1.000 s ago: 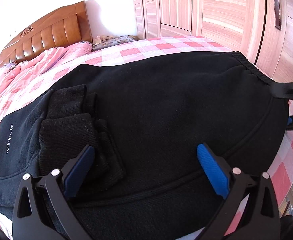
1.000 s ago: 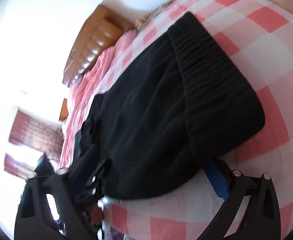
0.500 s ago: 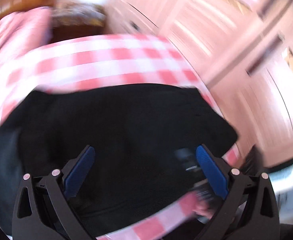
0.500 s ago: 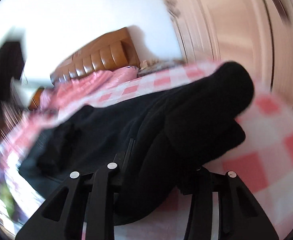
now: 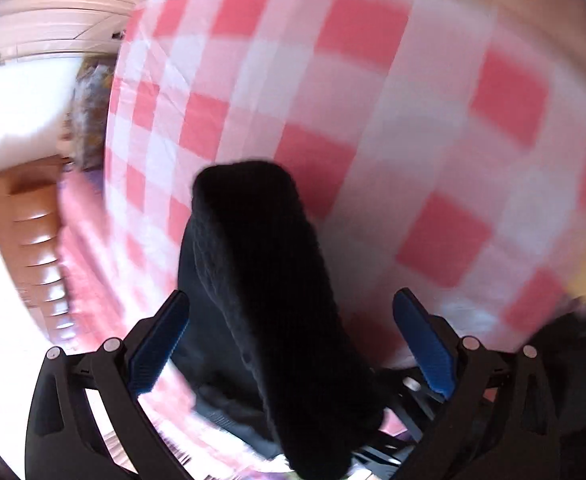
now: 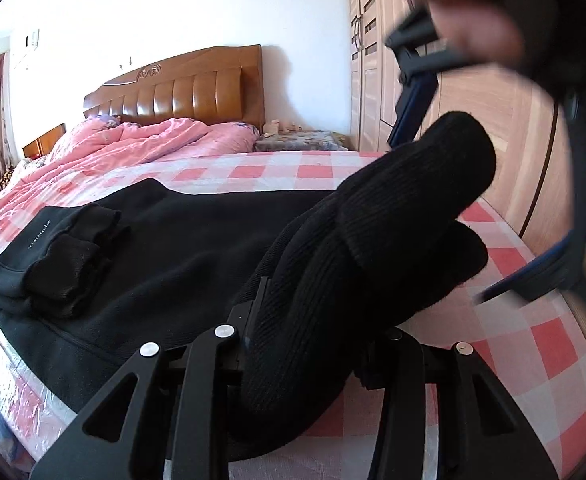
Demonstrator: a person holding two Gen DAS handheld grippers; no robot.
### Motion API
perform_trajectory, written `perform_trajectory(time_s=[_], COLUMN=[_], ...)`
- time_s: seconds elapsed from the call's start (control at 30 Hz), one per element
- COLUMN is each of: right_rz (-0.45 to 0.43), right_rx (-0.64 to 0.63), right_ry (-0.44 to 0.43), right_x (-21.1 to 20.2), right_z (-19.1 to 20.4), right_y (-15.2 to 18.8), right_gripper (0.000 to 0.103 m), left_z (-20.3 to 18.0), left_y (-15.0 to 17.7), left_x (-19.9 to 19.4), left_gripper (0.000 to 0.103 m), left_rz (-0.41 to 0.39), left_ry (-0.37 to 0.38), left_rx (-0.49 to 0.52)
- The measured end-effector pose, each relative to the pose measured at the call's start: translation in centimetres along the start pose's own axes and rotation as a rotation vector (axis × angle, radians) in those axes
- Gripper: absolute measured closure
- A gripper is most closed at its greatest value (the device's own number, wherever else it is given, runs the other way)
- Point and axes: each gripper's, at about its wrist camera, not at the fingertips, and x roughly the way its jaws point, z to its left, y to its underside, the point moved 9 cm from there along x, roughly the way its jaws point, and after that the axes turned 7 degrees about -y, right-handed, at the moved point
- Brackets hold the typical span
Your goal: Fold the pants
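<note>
Pants (image 6: 181, 248), black and thick, lie spread across the checked sheet (image 6: 549, 344) of the bed, reaching toward its near edge, with the cuffs folded back on top at the left end by a small white logo. Right hand-held gripper (image 6: 313, 352) is clamped tight on the ribbed waistband (image 6: 409, 200), jaws pressed together with the fabric bunched between them, and that end is lifted clear of the sheet, sticking up toward the wardrobe (image 6: 493, 120). Left hand-held gripper (image 5: 293, 344) hangs above, tilted down at the bed, blue pads (image 5: 423, 344) spread wide, the raised waistband (image 5: 261, 280) rising between them without either pad visibly touching it. From the right wrist view that left hand-held gripper (image 6: 473, 184) shows blurred at the upper right, a hand (image 6: 465, 12) on it. Pink quilt (image 6: 133, 144) is heaped by the wooden headboard (image 6: 181, 92).
</note>
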Motion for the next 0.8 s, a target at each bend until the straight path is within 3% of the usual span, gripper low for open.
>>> perform_trajectory(time_s=[0.07,0.13,0.17,0.2,0.27,0.33,0.37,0.5,0.7,0.8], right_rz=[0.0,0.004,0.01,0.019,0.057,0.069,0.067,0.091,0.148,0.164], right_rx=[-0.005,-0.015,-0.017,-0.012,0.016,0.08,0.12,0.191,0.091,0.055], right_ry=[0.003,0.005,0.021,0.025,0.0,-0.082,-0.092,-0.233,-0.209,-0.205], right_x=[-0.2,-0.2,-0.2,-0.2,-0.5,-1.2,-1.8,-2.2,1.0,2.4], right_z=[0.0,0.1,0.1,0.0,-0.2,-0.2,-0.5,1.7,7.6,10.3], right_y=[0.1,0.2,0.2,0.3,0.9,1.7,2.3,3.5,2.8,2.3], right_gripper=[0.06,0.058,0.057,0.056,0.048,0.014,0.009,0.008,0.008,0.008], left_z=[-0.1,0.2,0.6,0.8,0.9,1.9,2.4,5.5,12.7,17.0], left_y=[0.5,1.0,1.4,1.7,2.1,3.1,3.6,6.6,13.9,20.3], left_x=[2.2,3.7,4.2,4.3,3.6,3.0,2.7,0.2,-4.1,-5.9], left_gripper=[0.002,0.016,0.049,0.068,0.072,0.074,0.074,0.075,0.081,0.093], left_rz=[0.074,0.104,0.12,0.123,0.057,0.018,0.002,-0.096,-0.278,-0.398], left_ry=[-0.091,-0.156,-0.138,-0.102,-0.058,-0.047,-0.034,0.041,0.174,0.257], left_rx=[0.073,0.108,0.091,0.076,0.077,0.045,0.022,-0.095,-0.345,-0.499])
